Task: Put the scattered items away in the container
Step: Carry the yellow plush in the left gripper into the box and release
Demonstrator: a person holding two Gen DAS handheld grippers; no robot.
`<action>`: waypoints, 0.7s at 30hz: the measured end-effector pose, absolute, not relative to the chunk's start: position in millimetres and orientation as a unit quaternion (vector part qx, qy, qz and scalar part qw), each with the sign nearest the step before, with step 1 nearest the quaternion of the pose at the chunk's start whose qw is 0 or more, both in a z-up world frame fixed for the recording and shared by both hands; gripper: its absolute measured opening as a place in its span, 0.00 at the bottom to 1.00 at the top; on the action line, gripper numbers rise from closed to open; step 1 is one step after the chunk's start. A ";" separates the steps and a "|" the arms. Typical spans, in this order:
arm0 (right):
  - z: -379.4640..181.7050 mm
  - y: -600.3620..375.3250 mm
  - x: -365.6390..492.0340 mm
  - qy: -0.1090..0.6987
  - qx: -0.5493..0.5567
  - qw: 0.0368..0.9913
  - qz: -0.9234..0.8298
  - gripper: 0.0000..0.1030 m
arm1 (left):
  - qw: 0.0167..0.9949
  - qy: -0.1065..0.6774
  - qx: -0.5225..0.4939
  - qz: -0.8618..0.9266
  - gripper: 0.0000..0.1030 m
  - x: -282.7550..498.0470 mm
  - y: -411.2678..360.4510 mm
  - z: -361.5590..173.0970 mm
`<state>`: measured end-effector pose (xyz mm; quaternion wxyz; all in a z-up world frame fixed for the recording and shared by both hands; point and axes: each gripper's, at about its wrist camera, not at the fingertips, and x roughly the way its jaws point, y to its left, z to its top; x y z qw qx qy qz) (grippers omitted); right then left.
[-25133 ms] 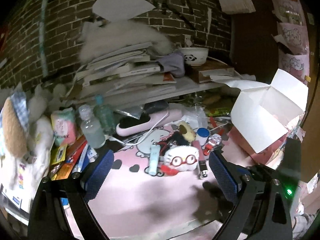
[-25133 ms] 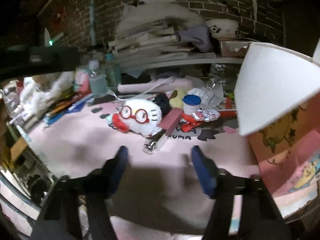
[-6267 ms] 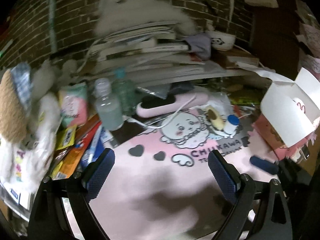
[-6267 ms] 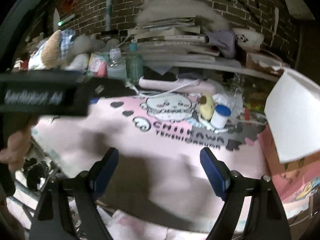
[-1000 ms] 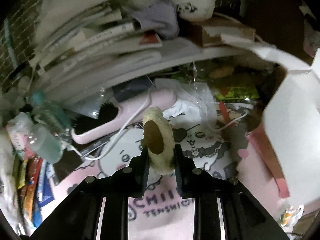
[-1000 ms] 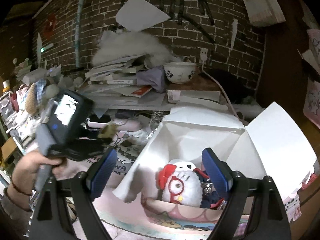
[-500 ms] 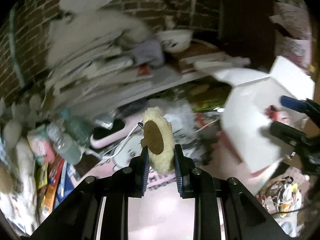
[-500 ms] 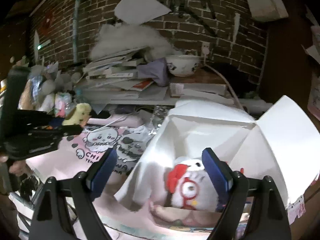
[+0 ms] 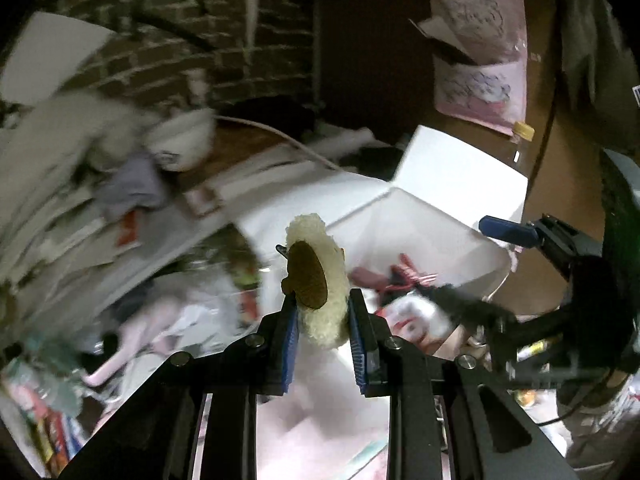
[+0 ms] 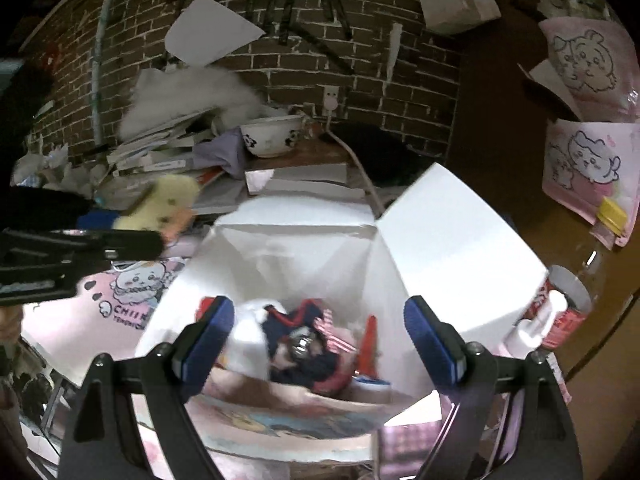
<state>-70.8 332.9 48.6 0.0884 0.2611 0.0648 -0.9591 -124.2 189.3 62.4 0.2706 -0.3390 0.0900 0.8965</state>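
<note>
My left gripper [image 9: 323, 334] is shut on a small cream plush toy [image 9: 320, 280] with a brown patch, held in the air just left of the white box [image 9: 440, 216]. In the right wrist view the same plush toy [image 10: 160, 200] hangs left of the white box [image 10: 440, 232], gripped by the left gripper [image 10: 120, 232]. My right gripper [image 10: 320, 336] stands open over the box, nothing between its fingers. Inside the box lie a white plush with red glasses [image 9: 412, 312], a dark blue item [image 10: 296, 336] and a red piece [image 10: 370, 340].
A pink cartoon mat [image 10: 120, 296] covers the desk. A shelf with stacked books [image 10: 160, 152], a panda bowl [image 10: 272, 136] and a purple cloth [image 10: 224, 152] runs along the brick wall. A pump bottle [image 10: 536, 328] and a can [image 10: 568, 304] stand right of the box.
My left gripper has risen and swung right with the plush toy, from above the mat to beside the box. My right gripper has shifted a little over the box, still open.
</note>
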 end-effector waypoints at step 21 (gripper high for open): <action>44.0 347.5 -59.7 0.090 0.248 0.118 -0.957 0.83 | 0.285 0.070 -0.403 0.867 0.73 -152.6 229.3 53.1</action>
